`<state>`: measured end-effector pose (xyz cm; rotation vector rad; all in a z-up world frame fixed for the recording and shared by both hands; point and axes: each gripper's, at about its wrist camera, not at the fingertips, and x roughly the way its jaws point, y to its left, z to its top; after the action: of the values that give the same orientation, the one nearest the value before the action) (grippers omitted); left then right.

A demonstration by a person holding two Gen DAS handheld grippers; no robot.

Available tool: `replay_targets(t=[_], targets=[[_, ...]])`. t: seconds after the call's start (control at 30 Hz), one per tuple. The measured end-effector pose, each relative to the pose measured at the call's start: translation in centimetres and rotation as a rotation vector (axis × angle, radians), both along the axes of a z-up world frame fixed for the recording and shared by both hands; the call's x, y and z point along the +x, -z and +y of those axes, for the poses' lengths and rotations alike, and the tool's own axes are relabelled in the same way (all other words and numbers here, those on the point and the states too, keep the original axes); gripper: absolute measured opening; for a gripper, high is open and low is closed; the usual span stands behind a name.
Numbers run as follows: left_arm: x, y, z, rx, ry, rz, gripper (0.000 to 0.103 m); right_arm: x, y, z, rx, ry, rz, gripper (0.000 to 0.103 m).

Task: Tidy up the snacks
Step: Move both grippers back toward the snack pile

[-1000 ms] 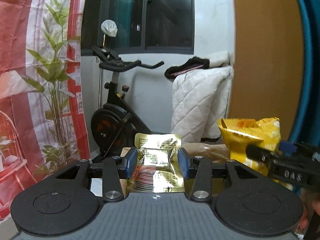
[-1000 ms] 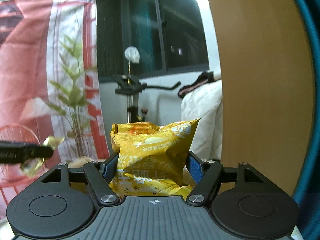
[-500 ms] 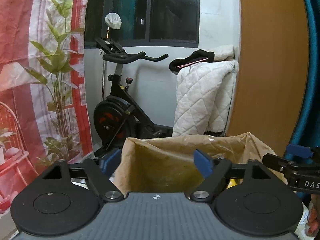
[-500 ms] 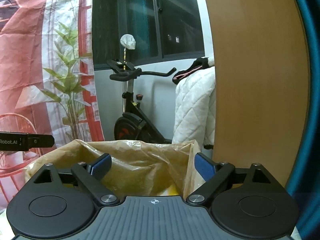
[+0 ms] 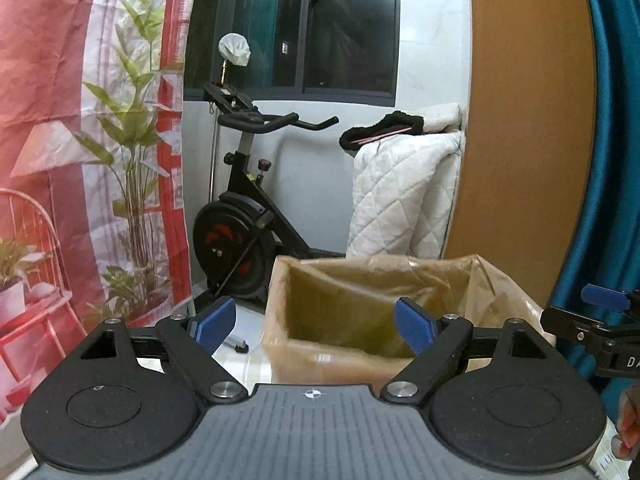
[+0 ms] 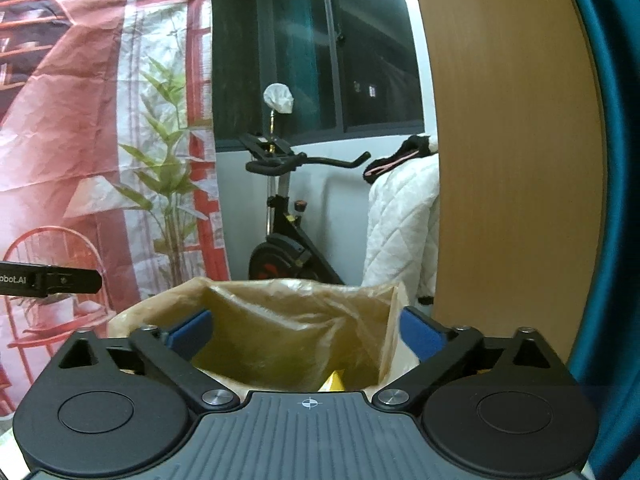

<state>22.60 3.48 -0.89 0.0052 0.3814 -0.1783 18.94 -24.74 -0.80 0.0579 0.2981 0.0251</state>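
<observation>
A cardboard box lined with a tan plastic bag stands just ahead of both grippers. My left gripper hangs in front of its near wall; its jaws are opening, with nothing between the blue pads. My right gripper is over the near rim of the lined box, jaws also opening and empty. A yellow snack packet shows only as a corner down inside the bag. The gold foil packet is out of sight.
An exercise bike and a white quilt stand behind the box. A wooden panel and teal curtain rise at right, a red printed backdrop at left. Fingers of a hand show at the right edge.
The left gripper let go of the gold foil packet and the right of the yellow packet. Both jaws have spread wide and both grippers have drawn back from the box.
</observation>
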Motion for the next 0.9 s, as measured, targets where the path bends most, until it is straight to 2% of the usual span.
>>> replay_targets(t=[0.2, 0.33, 0.5, 0.73, 0.9], targets=[[-3.1, 1.6, 1.6, -0.002, -0.008, 0.005, 0.088, -3.2, 1.5, 0.8, 0.023, -0.034, 0.014, 0.102], [-4.9, 3.1, 1.9, 0.039, -0.02, 0.005, 0.088, -4.6, 3.0, 0.6, 0.055, -0.031, 0.026, 0.102], [-5.9, 5.4, 2.3, 0.039, -0.01, 0.053, 0.088, -6.3, 5.5, 1.1, 0.026, -0.008, 0.032, 0.103], [-6.5, 8.2, 2.7, 0.03, -0.001, 0.121, 0.088, -7.8, 9.0, 1.5, 0.05, 0.033, 0.07, 0.103], [-7.9, 10.2, 2.7, 0.054, 0.014, 0.159, 0.084, -9.5, 11.1, 2.6, 0.084, 0.031, 0.144, 0.102]])
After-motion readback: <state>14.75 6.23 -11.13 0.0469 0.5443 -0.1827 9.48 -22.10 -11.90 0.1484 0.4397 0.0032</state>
